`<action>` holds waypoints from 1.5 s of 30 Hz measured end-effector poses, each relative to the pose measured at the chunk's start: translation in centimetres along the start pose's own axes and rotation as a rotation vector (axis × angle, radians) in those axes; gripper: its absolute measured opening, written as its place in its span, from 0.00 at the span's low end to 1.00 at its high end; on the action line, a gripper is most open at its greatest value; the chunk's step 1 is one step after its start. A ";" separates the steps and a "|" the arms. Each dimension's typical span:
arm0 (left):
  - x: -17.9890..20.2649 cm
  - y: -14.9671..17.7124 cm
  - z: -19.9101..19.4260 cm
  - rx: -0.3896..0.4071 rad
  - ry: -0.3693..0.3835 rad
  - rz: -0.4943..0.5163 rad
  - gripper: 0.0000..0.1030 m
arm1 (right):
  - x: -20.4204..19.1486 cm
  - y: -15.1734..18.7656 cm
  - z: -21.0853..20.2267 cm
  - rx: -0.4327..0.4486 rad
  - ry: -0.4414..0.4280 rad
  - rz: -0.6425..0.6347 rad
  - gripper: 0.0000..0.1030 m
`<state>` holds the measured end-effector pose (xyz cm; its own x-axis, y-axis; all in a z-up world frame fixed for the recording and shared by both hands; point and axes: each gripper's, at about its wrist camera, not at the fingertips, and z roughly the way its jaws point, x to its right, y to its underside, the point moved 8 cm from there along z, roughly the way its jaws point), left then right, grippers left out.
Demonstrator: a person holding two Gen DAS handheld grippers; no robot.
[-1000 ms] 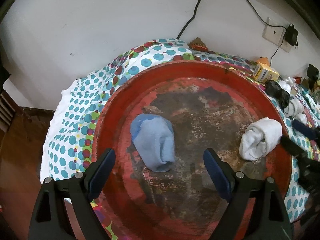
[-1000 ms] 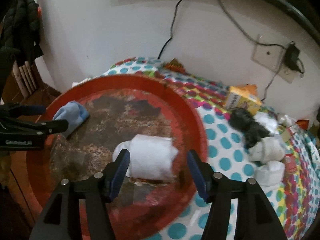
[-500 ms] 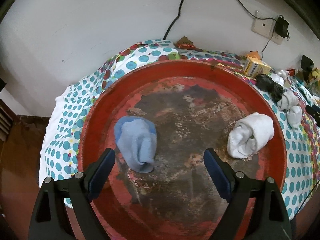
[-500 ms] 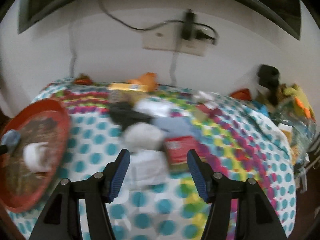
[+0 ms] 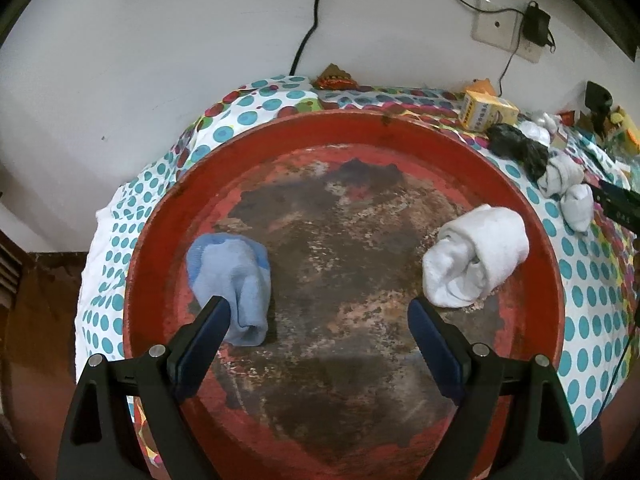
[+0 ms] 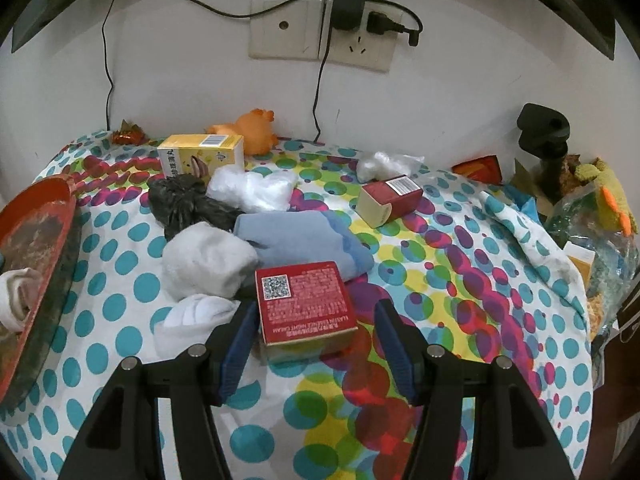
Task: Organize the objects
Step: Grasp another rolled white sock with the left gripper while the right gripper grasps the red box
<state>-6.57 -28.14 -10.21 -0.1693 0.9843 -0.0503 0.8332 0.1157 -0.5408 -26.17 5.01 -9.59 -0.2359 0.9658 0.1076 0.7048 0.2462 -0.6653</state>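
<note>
I have 2 rolled socks in the tray [image 5: 552,264]: blue sock [image 5: 232,276] and white sock [image 5: 476,256]. More socks [image 6: 208,264] and boxes [image 6: 304,304] wait on the surface [image 6: 440,280]. Left hand-held gripper [image 5: 316,344] spread, empty; right hand-held gripper [image 6: 314,340] spread around a red box, not pinching.

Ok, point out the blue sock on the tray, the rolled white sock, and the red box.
blue sock [image 5: 232,276]: left wrist view, middle.
rolled white sock [image 5: 476,254]: left wrist view, middle.
red box [image 6: 304,300]: right wrist view, top face.

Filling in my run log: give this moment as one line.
left gripper: open over red tray | tray: blue sock, white sock | right gripper: open, astride red box
</note>
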 end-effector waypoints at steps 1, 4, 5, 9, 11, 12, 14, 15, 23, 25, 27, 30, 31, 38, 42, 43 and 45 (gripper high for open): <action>0.1 0.0 0.0 0.000 0.001 0.002 0.86 | 0.1 0.0 0.2 0.003 -0.001 0.002 0.59; 0.5 -0.1 0.0 0.002 0.005 0.010 0.86 | 0.3 0.1 0.6 0.013 0.003 -0.005 0.59; 0.7 -0.1 -0.1 0.003 0.009 0.011 0.86 | 0.3 0.1 0.7 0.016 0.007 -0.007 0.59; 1.3 -0.2 -0.1 0.000 0.009 0.016 0.86 | 0.5 0.2 0.9 0.025 -0.010 0.008 0.46; 1.7 -0.2 -0.1 -0.001 0.001 0.027 0.86 | 0.5 0.3 0.9 0.033 -0.013 0.007 0.46; 1.9 -0.2 -0.2 0.001 0.000 0.036 0.86 | 0.6 0.3 0.8 0.039 -0.013 0.008 0.45; 2.6 -0.3 -0.5 0.007 0.006 0.050 0.86 | 0.9 0.3 0.4 0.063 -0.003 0.010 0.46; 2.9 -0.4 -0.7 0.009 0.012 0.053 0.86 | 1.2 0.4 0.1 0.071 0.007 0.014 0.46; 6.8 -1.0 -2.0 0.032 0.045 0.120 0.86 | 4.5 1.2 -1.6 0.100 0.078 0.034 0.46; 8.4 -1.3 -2.2 0.035 0.064 0.144 0.87 | 5.2 1.7 -1.6 0.087 0.089 0.036 0.46; 10.5 -1.9 -2.5 0.033 0.090 0.171 0.86 | 5.9 2.3 -1.6 0.074 0.085 0.045 0.46; 14.0 -2.9 -3.0 0.043 0.113 0.235 0.87 | 6.6 3.0 -1.7 0.062 0.080 0.062 0.46; 15.1 -3.1 -3.0 0.046 0.125 0.256 0.88 | 6.8 3.1 -1.8 0.066 0.075 0.072 0.46; 23.9 -4.5 -1.2 0.036 0.180 0.365 0.91 | 7.5 3.6 -1.3 0.035 0.049 0.113 0.46; 27.9 -5.0 0.8 0.037 0.186 0.398 0.91 | 7.4 3.5 -1.3 0.040 0.026 0.119 0.46; 28.4 -5.3 1.3 0.039 0.184 0.394 0.91 | 7.4 3.5 -1.3 0.040 0.026 0.120 0.46; 29.5 -5.8 2.3 0.039 0.189 0.374 0.91 | 7.4 3.5 -1.3 0.041 0.023 0.119 0.46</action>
<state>-17.59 -0.12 -10.45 0.2442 0.9649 -0.0963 0.7973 -0.2563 -0.5464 -24.53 13.10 -10.19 -0.1364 0.9898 0.0422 0.6989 0.1263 -0.7040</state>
